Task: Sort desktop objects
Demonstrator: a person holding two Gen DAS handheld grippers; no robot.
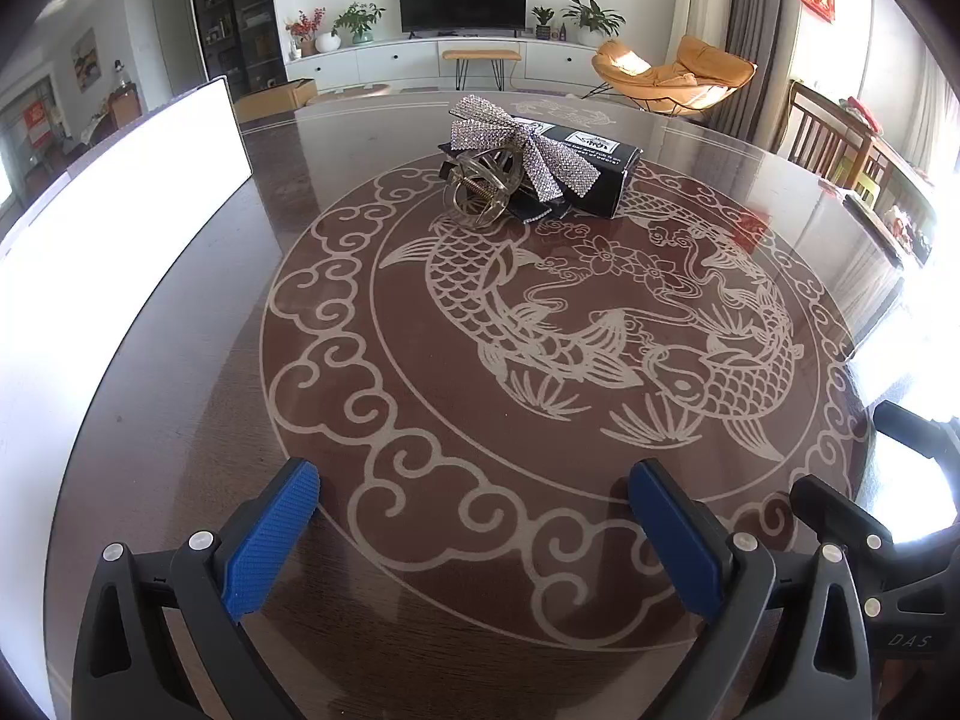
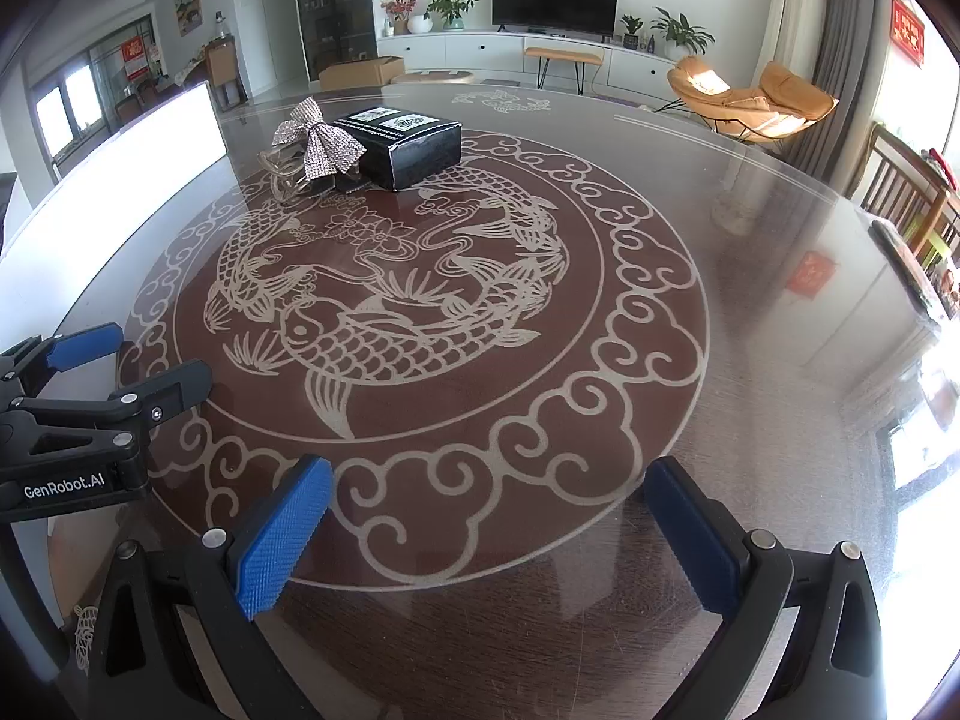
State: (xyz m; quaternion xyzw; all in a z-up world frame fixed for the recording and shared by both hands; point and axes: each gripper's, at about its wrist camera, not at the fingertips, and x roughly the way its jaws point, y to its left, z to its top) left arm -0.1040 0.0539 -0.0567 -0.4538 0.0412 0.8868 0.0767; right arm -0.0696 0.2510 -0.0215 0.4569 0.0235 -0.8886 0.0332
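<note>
Table [image 1: 180, 420] is round, dark wood under glass, with a pale carp-and-cloud pattern across its middle. White board [image 1: 120, 228] lies along the far left edge, overexposed, surface detail unreadable. Left gripper [image 1: 474, 516] sits low at the near edge, jaws spread wide apart, blue pads [image 1: 270, 540] facing each other, nothing between them. It hovers over the cloud border, well apart from the objects.

Objects cluster at the far side of the pattern, all touching or overlapping. Clear hair claw clip [image 1: 477, 195] is leftmost and nearest, resting on the table with its spring showing. Rhinestone bow [image 1: 522, 144] lies over the clip and partly on the black box [image 1: 600, 180], which stretches to the right behind it, white labels on top. A small dark item [image 2: 351, 180] lies beside the box under the bow, possibly another clip; too hidden to tell.

Right gripper [image 2: 486, 528] is also at the near edge, jaws wide apart and empty, just right of the left gripper, whose black body appears at the left edge of the right wrist view. Both tools are well apart from the cluster. Behind the table: TV [image 1: 462, 0], white cabinet [image 1: 390, 63], orange lounge chair [image 1: 672, 75], wooden chair [image 1: 828, 132] at far right.
</note>
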